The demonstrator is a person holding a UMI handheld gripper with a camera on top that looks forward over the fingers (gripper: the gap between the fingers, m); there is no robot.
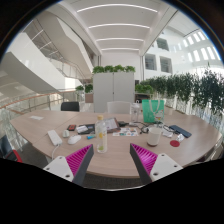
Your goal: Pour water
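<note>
My gripper (112,162) is open and empty, its two magenta pads (72,161) spread wide above the near edge of a round wooden table (115,152). A clear bottle with a yellowish cap (101,136) stands upright on the table just beyond the fingers, nearer the left one. A clear cup (153,135) stands further right, beyond the right finger. Nothing is between the fingers.
Papers, a white box (55,138), a pink bowl (73,138), a red lid (176,142) and other small items lie across the table. A green bag (152,110) stands at the far side. Chairs, a white cabinet (113,90) with plants and railings lie beyond.
</note>
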